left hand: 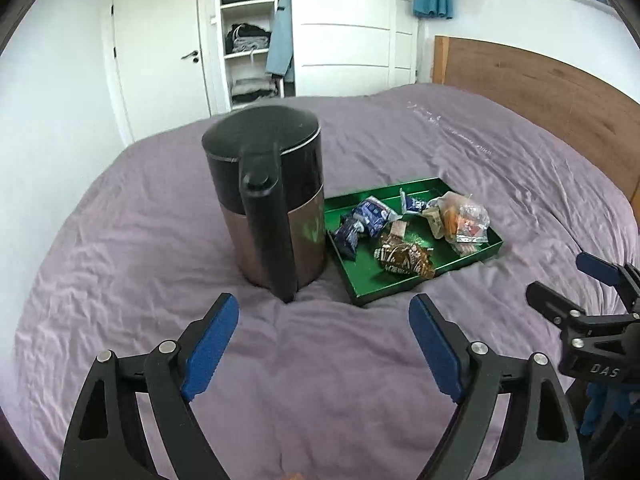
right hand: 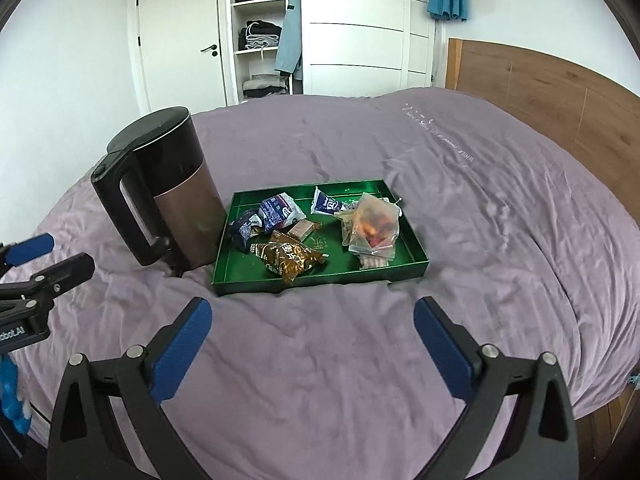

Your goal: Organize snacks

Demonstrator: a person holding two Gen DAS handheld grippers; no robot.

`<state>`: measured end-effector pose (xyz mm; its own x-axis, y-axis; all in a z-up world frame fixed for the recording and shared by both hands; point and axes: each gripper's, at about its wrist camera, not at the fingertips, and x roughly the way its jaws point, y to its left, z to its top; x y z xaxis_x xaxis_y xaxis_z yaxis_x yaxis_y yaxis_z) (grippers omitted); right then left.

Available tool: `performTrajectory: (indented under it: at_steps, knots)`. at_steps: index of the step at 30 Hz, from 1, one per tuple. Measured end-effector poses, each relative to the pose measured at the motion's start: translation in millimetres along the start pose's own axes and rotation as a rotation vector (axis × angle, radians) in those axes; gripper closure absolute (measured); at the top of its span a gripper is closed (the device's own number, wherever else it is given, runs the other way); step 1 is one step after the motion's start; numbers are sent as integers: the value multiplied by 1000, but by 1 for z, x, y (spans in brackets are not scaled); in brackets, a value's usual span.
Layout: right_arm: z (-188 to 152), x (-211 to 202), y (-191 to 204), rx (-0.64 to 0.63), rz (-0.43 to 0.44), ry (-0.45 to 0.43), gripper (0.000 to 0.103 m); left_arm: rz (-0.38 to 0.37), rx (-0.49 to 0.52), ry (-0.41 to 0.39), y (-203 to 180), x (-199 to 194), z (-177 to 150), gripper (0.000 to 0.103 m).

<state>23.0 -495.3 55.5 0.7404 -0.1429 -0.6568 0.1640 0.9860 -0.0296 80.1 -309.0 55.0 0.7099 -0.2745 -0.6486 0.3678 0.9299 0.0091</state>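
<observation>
Both grippers — left gripper (left hand: 324, 316), right gripper (right hand: 312, 320) — hang empty, jaws spread; all snack packets (right hand: 290, 258) lie in the green tray (right hand: 320, 276), so approach low, clear of the kettle (right hand: 168, 188).

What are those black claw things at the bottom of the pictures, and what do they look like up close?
They are two handheld grippers. The left gripper and the right gripper look alike: black angular plastic arms with silver round bolts at the joints, ending in jaws lined with ribbed blue pads. Seen from the side, each body carries white lettering, only partly readable. No cables or sleeves are visible.
</observation>
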Motion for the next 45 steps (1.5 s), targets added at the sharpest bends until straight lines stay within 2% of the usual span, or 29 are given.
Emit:
performTrajectory:
  at_steps: [10,18,30,45]
  knots:
    - [-4,12,-5,-3,-54,24,0,-30,31,28,-3,16,-5,19]
    - [-7,26,-14,-1,-88,47,0,-26,34,51,-5,34,-7,19]
    - [-9,36,-21,6,-93,59,0,1,32,69,-2,45,-12,19]
    - [-10,38,-20,0,-97,65,0,-23,34,92,-2,49,-15,19]
